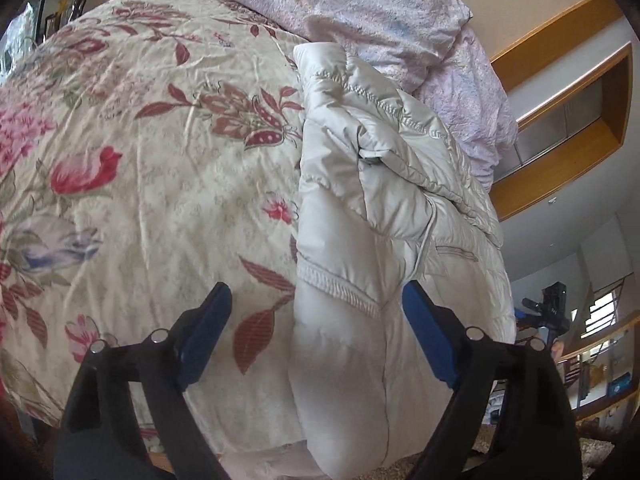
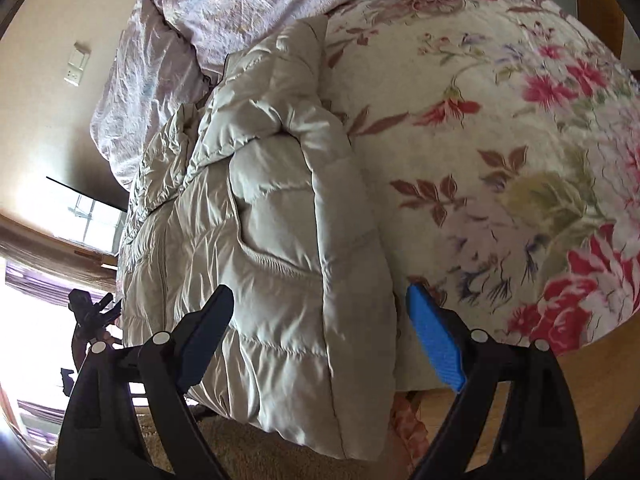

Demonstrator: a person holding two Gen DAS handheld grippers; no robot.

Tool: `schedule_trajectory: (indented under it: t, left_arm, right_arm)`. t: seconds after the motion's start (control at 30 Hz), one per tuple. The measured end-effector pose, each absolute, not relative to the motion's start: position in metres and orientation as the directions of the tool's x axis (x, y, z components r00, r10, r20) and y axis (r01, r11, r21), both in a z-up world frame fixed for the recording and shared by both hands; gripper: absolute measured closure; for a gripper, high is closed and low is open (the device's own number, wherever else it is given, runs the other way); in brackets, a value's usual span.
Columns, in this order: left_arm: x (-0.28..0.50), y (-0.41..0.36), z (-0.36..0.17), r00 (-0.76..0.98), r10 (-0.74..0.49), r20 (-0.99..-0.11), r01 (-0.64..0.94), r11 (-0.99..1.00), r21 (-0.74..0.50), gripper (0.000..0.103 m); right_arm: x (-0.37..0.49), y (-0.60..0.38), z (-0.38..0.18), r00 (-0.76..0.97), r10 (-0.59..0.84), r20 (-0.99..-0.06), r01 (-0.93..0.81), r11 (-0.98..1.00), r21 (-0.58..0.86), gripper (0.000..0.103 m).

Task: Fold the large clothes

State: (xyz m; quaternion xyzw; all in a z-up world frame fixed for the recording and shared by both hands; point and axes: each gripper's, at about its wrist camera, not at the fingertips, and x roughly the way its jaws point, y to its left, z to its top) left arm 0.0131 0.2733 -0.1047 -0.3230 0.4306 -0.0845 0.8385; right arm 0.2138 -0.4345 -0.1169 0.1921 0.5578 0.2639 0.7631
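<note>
The left gripper (image 1: 316, 300) has its two blue fingers (image 1: 206, 332) spread wide apart, and they pinch nothing. The near end of the puffy coat (image 1: 360, 216) sits in the gap between them, but the fingers do not squeeze it. The right gripper (image 2: 320, 300) is the same: two blue fingers (image 2: 436, 344) spread wide, with nothing pinched, and the coat's (image 2: 272, 216) near end lies between them.

There is one coat. It is pale, shiny and puffy, and it is folded into a long bundle. It lies on the flowered bedspread (image 1: 140, 160), near the edge of the bed, and its near end hangs over that edge. There is one flowered bedspread (image 2: 500, 140) and one crumpled pale pink blanket (image 1: 380, 12), which is heaped past the far end of the coat.

The left view shows wooden shelves (image 1: 572, 120) on the wall beside the coat, and the other gripper (image 1: 548, 308) past the coat. The right view shows the pink blanket (image 2: 200, 20) too, plus a wall switch (image 2: 76, 64) and a bright window (image 2: 92, 216) beside the coat. It also shows the other gripper (image 2: 92, 308) as a dark shape past the coat, and some tan carpet (image 2: 248, 452) under the coat's hanging end.
</note>
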Motion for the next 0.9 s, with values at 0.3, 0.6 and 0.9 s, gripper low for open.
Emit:
schedule_trajectory:
  t: [0.3, 0.6, 0.9]
  left_arm:
    - [-0.007, 0.252, -0.111, 0.603, -0.531, -0.596, -0.062, 0.713, -0.698, 0.019]
    - [-0.041, 0.227, -0.114, 0.578, -0.568, -0.586, -0.055, 0.689, -0.722, 0.022]
    - [-0.058, 0.223, -0.119, 0.592, -0.575, -0.564, -0.071, 0.660, -0.748, 0.029]
  right_arm:
    - [0.191, -0.424, -0.134, 0.192, 0.688, -0.700, -0.228, 0.725, 0.650, 0.013]
    - [0.165, -0.414, -0.134, 0.161, 0.708, -0.688, -0.251, 0.703, 0.665, 0.013]
    - [0.155, -0.417, -0.145, 0.155, 0.764, -0.627, -0.234, 0.645, 0.728, 0.021]
